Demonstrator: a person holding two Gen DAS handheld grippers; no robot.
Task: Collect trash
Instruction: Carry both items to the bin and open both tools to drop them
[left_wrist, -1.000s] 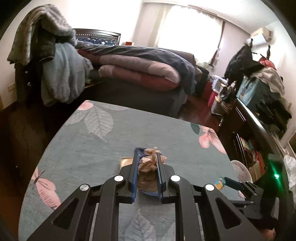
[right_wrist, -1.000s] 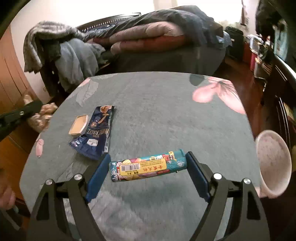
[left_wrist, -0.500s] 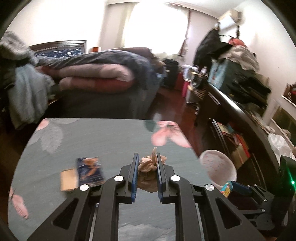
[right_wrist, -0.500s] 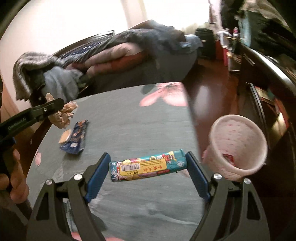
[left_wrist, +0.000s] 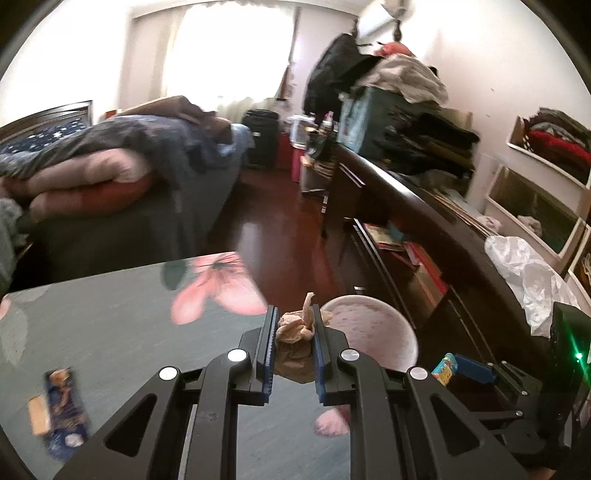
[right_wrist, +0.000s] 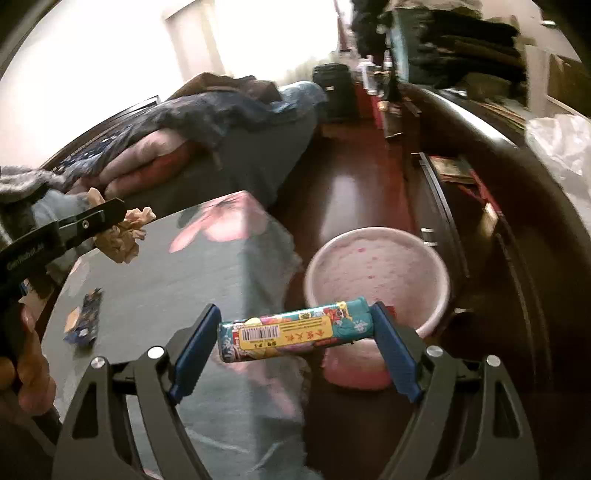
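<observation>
While clamped — paper wad (left_wrist: 293, 326), wrapper (right_wrist: 295, 334)

Each wrist camera looks forward and down, close over the bench (left_wrist: 110, 332) edge. Both views share the bin (right_wrist: 376, 266) and bed (left_wrist: 122, 184).

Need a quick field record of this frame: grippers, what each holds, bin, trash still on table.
left gripper: shut on crumpled brown paper
right gripper: shut on snack tube, gripped end to end
bin: pink, on the floor past the table edge, below the tube
table: grey-green floral cloth
left on table: blue wrapper with a small tan piece beside it
</observation>
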